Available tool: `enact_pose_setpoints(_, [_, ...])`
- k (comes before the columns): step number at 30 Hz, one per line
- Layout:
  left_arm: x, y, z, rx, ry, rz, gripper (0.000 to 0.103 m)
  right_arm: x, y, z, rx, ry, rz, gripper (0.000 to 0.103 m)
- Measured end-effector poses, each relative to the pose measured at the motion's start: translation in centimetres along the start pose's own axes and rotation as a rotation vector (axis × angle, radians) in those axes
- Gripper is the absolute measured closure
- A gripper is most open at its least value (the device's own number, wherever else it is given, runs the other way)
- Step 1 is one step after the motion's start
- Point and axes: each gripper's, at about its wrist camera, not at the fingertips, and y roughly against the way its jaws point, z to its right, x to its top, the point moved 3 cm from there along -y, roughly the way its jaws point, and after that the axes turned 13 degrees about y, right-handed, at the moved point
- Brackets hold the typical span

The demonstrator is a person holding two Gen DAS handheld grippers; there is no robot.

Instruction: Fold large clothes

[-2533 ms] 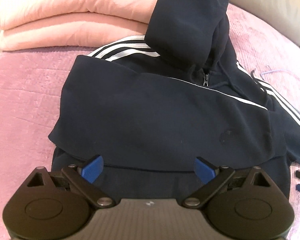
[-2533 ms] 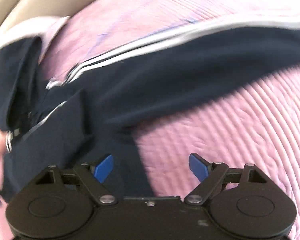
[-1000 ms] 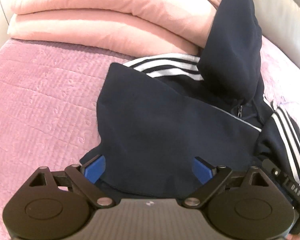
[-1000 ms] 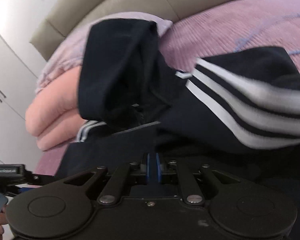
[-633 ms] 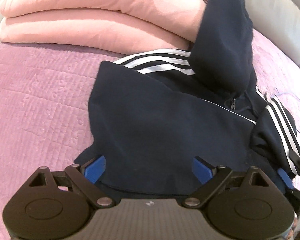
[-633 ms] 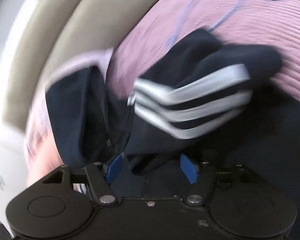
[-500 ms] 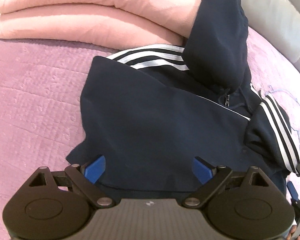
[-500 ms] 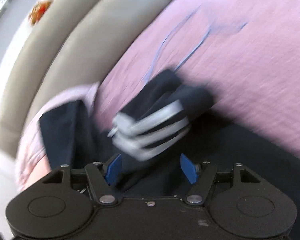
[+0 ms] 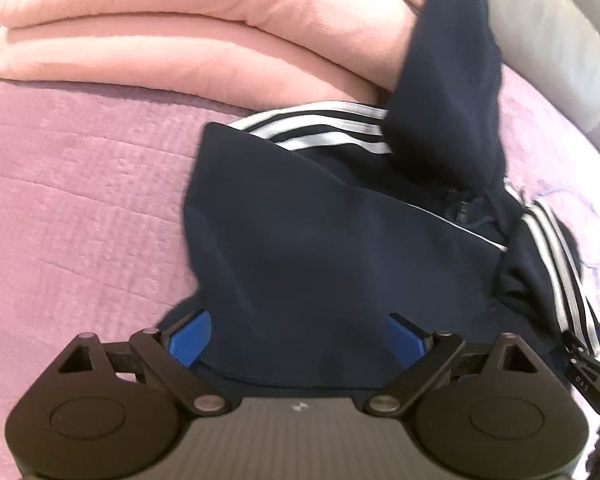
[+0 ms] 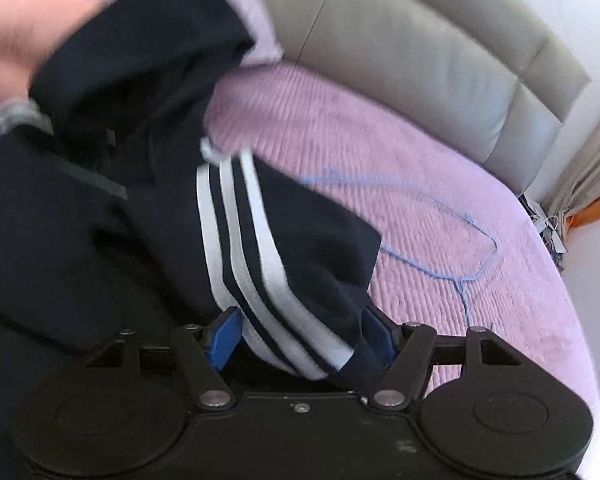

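A navy hoodie point(image 9: 320, 248) with white stripes lies on the pink bedspread point(image 9: 80, 200), and its hood point(image 9: 448, 92) rests up against the folded blanket. My left gripper point(image 9: 298, 344) hovers open over the hoodie's body near the lower hem, its blue pads wide apart. The right striped sleeve point(image 10: 252, 248) is bunched at the hoodie's right side. My right gripper point(image 10: 300, 338) has that sleeve between its jaws. They are closing, and the cloth fills the gap and touches both blue pads. In the left wrist view, the sleeve point(image 9: 556, 248) sits at the right edge.
A folded pink blanket point(image 9: 160, 40) lies behind the hoodie. A grey padded headboard point(image 10: 420, 40) runs along the far side of the bed. A loose blue thread point(image 10: 440, 208) lies on the bedspread to the right of the sleeve.
The right gripper opened and let the sleeve drop, swung and rolled, and now has narrowed around the sleeve again. The left gripper stays open over the hoodie with little movement.
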Motion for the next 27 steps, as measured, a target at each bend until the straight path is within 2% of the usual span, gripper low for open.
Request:
enact_pose_setpoints(1, [0.1, 0.1, -0.1, 0.02, 0.004, 0.009, 0.008, 0.0, 0.1, -0.1, 0.016, -0.019, -0.01, 0.076])
enact_pose_setpoints(2, [0.2, 0.3, -0.2, 0.033, 0.002, 0.022, 0.008, 0.3, 0.7, -0.4, 0.023, -0.034, 0.003, 0.086])
enact_pose_setpoints(3, [0.3, 0.6, -0.2, 0.035, -0.005, 0.034, 0.008, 0.5, 1.8, -0.6, 0.045, -0.051, 0.028, 0.088])
enact_pose_setpoints(5, [0.6, 1.2, -0.3, 0.035, -0.015, 0.057, 0.008, 1.6, 5.2, 0.0, 0.178, -0.172, 0.094, 0.088])
enact_pose_setpoints(7, [0.8, 2.1, -0.5, 0.033, -0.029, 0.084, 0.008, 3.3, 9.2, 1.4, 0.397, -0.349, 0.188, 0.088])
enact_pose_setpoints(9, [1.1, 3.2, -0.9, 0.035, -0.04, 0.118, 0.008, 5.6, 12.7, 2.2, 0.622, -0.465, 0.264, 0.088])
enact_pose_setpoints(11, [1.5, 4.3, -1.4, 0.037, -0.033, 0.152, 0.008, 8.0, 14.8, 2.1, 0.773, -0.523, 0.318, 0.088])
enact_pose_setpoints(13, [1.8, 5.1, -2.4, 0.032, -0.011, 0.177, 0.008, 10.3, 14.6, 1.0, 0.895, -0.557, 0.322, 0.088])
enact_pose_setpoints(16, [3.2, 6.0, -3.9, 0.001, 0.038, 0.177, 0.008, 13.3, 10.3, -2.3, 1.074, -0.641, 0.224, 0.085])
enact_pose_setpoints(17, [3.6, 6.1, -4.4, -0.013, 0.058, 0.172, 0.008, 14.1, 7.9, -3.5, 1.127, -0.692, 0.183, 0.071])
enact_pose_setpoints(18, [3.9, 6.0, -4.9, -0.025, 0.077, 0.165, 0.008, 14.9, 5.5, -4.7, 1.144, -0.725, 0.135, 0.037])
enact_pose_setpoints(19, [4.2, 5.8, -5.3, -0.035, 0.097, 0.152, 0.008, 15.2, 3.7, -5.6, 1.121, -0.749, 0.085, 0.019])
enact_pose_setpoints(21, [4.5, 5.5, -5.9, -0.043, 0.121, 0.136, 0.008, 15.1, 1.9, -6.3, 1.024, -0.768, 0.057, 0.017])
enact_pose_setpoints(24, [4.7, 4.9, -6.2, -0.043, 0.124, 0.13, 0.008, 13.4, 2.7, -6.3, 0.945, -0.71, 0.15, 0.017])
enact_pose_setpoints(27, [4.6, 4.1, -5.7, -0.05, 0.1, 0.109, 0.008, 11.5, 4.0, -6.0, 0.784, -0.627, 0.242, 0.014])
